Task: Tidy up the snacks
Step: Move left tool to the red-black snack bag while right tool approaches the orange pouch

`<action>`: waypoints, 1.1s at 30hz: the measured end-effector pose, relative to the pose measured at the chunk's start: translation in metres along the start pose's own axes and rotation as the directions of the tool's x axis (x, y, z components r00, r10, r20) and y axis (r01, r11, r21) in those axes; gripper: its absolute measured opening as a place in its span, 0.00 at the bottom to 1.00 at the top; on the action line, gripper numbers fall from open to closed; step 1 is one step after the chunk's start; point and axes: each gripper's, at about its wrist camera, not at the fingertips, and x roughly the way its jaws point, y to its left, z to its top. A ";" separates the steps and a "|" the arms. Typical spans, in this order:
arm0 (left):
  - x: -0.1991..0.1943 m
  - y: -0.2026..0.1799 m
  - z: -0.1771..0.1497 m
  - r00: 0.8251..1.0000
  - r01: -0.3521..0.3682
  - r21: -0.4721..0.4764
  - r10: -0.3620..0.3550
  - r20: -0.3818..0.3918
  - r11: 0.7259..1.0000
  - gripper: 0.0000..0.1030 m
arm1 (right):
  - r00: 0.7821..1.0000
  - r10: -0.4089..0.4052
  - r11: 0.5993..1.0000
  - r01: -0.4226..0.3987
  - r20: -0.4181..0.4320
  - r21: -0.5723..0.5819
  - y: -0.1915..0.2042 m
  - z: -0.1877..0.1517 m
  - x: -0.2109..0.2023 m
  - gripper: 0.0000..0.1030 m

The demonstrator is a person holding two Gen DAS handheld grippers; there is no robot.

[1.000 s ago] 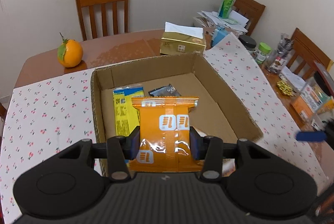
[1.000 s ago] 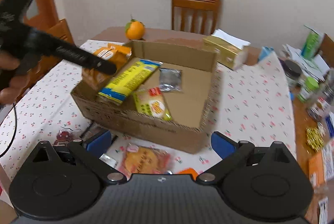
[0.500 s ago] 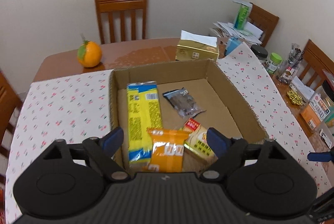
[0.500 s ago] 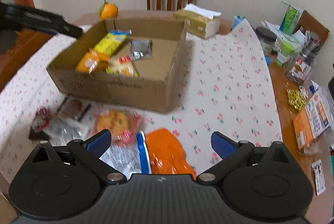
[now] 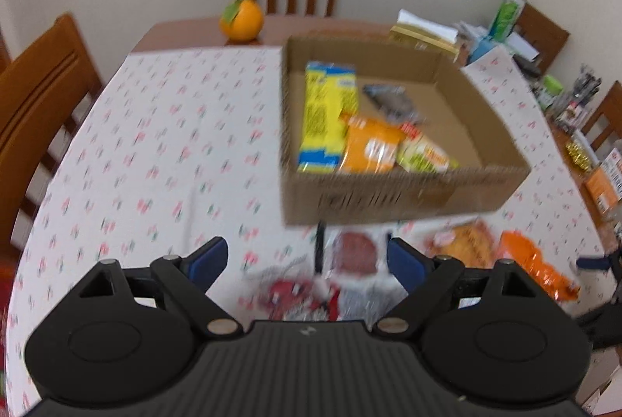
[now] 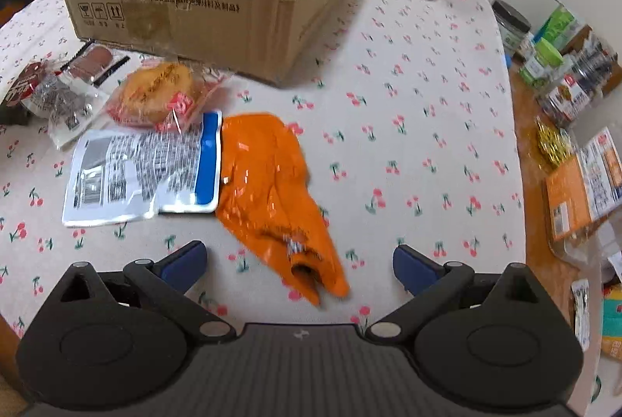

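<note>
Orange snack packet point(image 5: 371, 149), formerly in my left gripper point(image 5: 307, 261), now lies in the cardboard box point(image 5: 388, 199). Both jaw pairs spread wide, empty. My right gripper point(image 6: 299, 263) has descended over the orange bag point(image 6: 272, 184).

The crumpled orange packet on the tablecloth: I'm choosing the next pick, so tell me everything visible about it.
The orange packet is glossy, crinkled film, lying flat and wrinkled on the cherry-print tablecloth, outside the cardboard box. It tapers towards the camera to a bunched end with small, unreadable print. Its far left edge touches the white-and-blue packet. The right gripper hangs open over its narrow end; whether the fingers touch it is unclear.
</note>
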 end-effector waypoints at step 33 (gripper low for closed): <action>0.049 0.037 -0.042 0.988 -0.125 -0.102 0.114 -0.107 0.987 0.86 | 0.996 0.087 0.992 -0.090 0.028 0.094 -0.021 0.026 0.027 1.00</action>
